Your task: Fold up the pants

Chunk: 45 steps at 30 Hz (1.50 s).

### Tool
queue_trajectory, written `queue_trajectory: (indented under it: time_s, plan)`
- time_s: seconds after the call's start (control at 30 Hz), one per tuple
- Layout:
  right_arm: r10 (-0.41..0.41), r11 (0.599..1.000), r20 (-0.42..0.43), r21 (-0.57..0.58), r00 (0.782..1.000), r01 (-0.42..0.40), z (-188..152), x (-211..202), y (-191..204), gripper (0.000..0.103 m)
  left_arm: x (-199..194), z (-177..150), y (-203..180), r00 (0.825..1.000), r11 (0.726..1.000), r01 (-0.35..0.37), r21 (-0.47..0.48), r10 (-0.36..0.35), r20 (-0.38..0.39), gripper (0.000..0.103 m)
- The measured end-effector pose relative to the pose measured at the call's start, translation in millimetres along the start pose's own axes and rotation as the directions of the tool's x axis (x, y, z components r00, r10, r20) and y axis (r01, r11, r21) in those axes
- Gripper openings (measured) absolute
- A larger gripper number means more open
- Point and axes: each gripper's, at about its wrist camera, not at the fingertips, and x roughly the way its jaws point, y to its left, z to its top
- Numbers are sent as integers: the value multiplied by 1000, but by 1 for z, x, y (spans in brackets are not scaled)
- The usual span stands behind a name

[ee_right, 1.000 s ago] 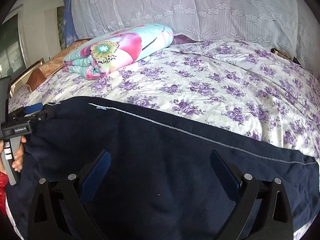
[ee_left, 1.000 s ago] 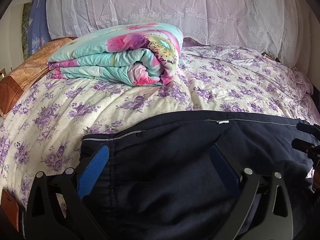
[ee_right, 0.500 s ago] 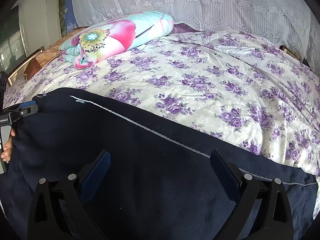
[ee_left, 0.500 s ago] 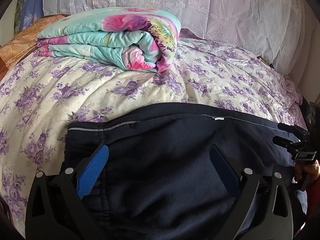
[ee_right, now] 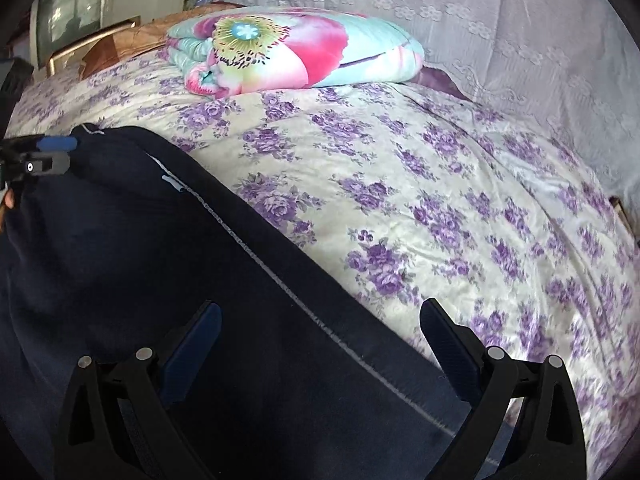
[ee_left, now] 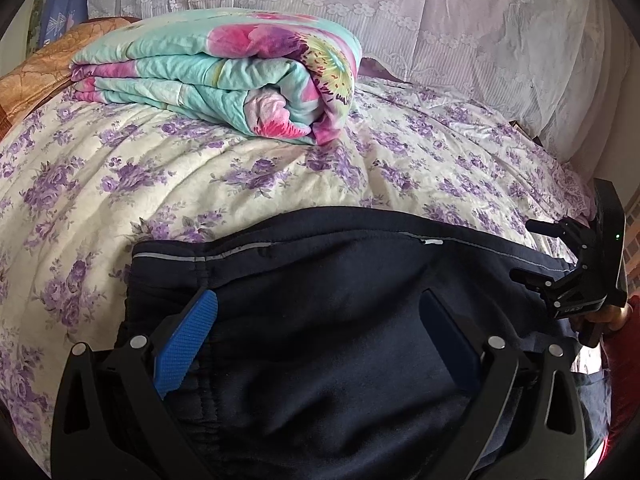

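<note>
Left hand-held gripper (ee_left: 320, 336) spread wide over pants (ee_left: 320, 280); right hand-held gripper (ee_right: 320, 340) likewise.

the left wrist camera sits low and close over the waistband end of the dark pants (ee_left: 340, 320), looking forward between its own fingers across the floral bedspread (ee_left: 120, 184) toward the folded quilt (ee_left: 240, 80) and lace curtain (ee_left: 440, 32). the right wrist camera looks the same way from further right, tilted. both views share pants, quilt, bedspread and curtain, and each catches the other gripper at its edge.
</note>
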Motion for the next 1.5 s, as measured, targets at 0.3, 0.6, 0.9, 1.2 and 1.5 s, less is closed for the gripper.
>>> queue_trajectory:
  time_s: [0.3,0.6,0.9,1.2,1.5]
  plan:
    - [52,998,-43,-36,998,-54,2,25,-12,100,-1,0,2,1000,1000,20,-10,-20,-1,98]
    - [196,974,-81,130,977,-185,-8,44,-33,95,0,0,2,1000,1000,26,-12,-26,-3,98]
    - [76,997,-95,-15,993,-78,-4,13,9,10,-1,0,7,998,998,57,-33,-57,3,98]
    - [-44,998,35,-32,998,45,-7,-56,37,7,-12,2,21,991,985,132,-114,-127,48,98]
    - [-136,987,165,-63,977,148,-53,-140,109,7,-63,-1,41,964,975,159,-153,-120,238,98]
